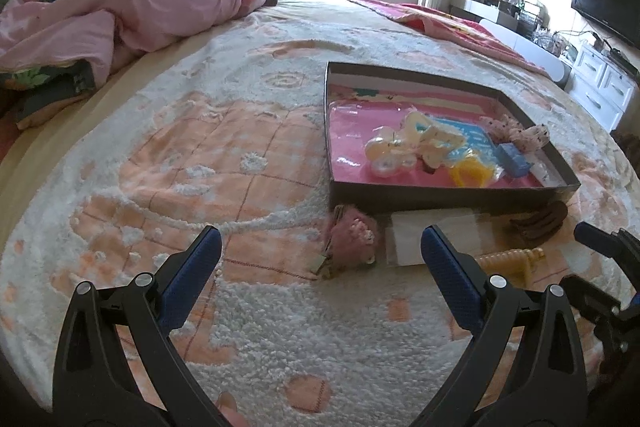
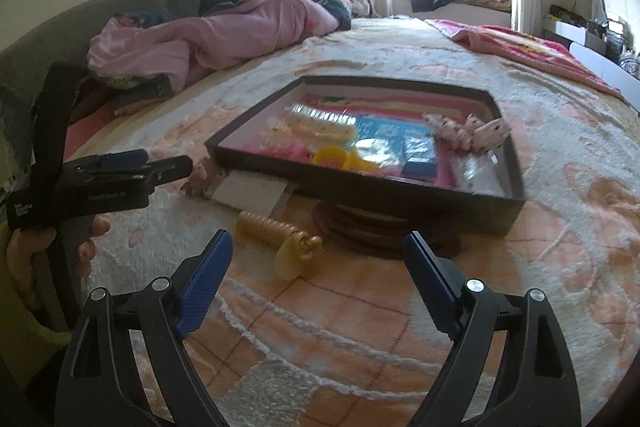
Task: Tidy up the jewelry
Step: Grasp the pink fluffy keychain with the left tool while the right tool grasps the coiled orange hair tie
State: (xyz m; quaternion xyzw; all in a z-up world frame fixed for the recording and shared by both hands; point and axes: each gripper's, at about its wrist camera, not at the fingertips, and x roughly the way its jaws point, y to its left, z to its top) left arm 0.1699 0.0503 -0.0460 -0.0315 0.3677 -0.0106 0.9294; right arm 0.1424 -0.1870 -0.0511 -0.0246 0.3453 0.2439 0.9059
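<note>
Writing: small white print on the side of the left gripper point(image 2: 188, 165) body and its strap as seen from the right wrist view, too blurred to read. Blue card in the tray has print, also unreadable. No brand legible anywhere.

Left gripper point(image 1: 320, 247): jaws spread wide, nothing between the blue pads, released, touching nothing. Just ahead of it on the bedspread point(image 1: 240, 155) lies a pink fuzzy hair clip point(image 1: 354, 233), with a white flat packet point(image 1: 430, 237) beside that, ahead and slightly right. Further right of the left claw: a gold ridged clip point(image 1: 508, 261) and a dark brown hair claw point(image 1: 538, 221), both against the tray's near wall.

Right gripper point(image 2: 318, 253): jaws also wide apart, empty, released, no contact. Gold ridged clip point(image 2: 280, 233) sits just ahead, slightly left of centre between the fingers. Brown hair claw point(image 2: 384, 227) ahead and right, tucked under the tray's near edge.

Dark shallow tray point(image 1: 440, 195) lies beyond both claws, ahead-right of the left one, straight ahead of the right one. Inside: cream hair claws, yellow clip point(image 1: 470, 177), blue box point(image 1: 516, 159), dotted pink bow point(image 1: 516, 133), all on a pink liner.

A hand point(image 2: 60, 247) grips the left gripper's handle, left of the right claw. Pink quilt point(image 1: 132, 11) far back left.
</note>
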